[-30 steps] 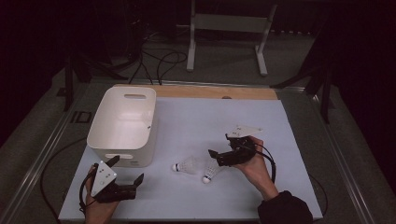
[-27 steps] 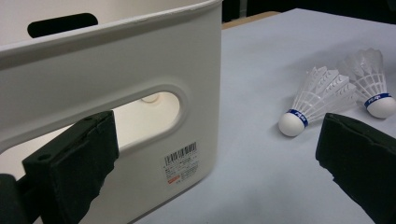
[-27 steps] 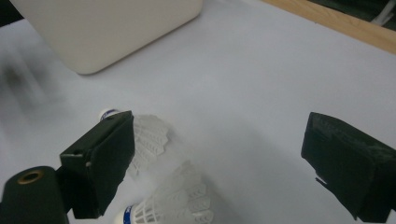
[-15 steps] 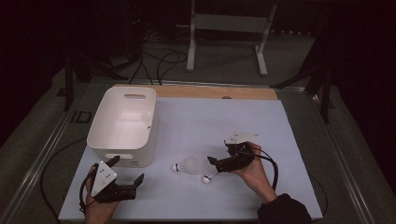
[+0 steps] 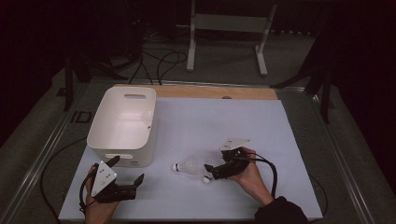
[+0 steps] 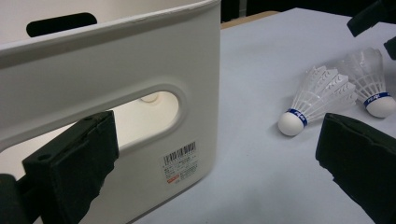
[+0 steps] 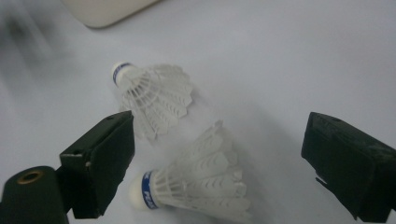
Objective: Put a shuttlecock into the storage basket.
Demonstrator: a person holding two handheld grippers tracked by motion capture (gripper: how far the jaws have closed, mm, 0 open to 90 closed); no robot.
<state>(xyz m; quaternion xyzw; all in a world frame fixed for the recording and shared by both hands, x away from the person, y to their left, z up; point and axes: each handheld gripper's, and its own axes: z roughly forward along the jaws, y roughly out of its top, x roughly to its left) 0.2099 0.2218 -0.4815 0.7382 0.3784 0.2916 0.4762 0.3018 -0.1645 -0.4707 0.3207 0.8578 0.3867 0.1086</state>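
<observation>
Fingers (image 7: 100,170) of my right gripper (image 5: 219,171), spread wide, have dropped lower toward the worktop's (image 5: 280,140) near edge and now straddle the nearer white feathered shuttlecock (image 7: 196,186); closing comes next. My left gripper (image 5: 125,183) waits open by the white plastic tub (image 5: 123,123).

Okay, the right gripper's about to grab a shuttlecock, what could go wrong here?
1. The two shuttlecocks lie close together: the open right gripper straddles the nearer shuttlecock, and its left jaw may clip the farther shuttlecock and push it aside.
2. Closing on the feather skirt could crush it; the cork end looks safer.
3. The light shuttlecock might roll away on the smooth table.
</observation>
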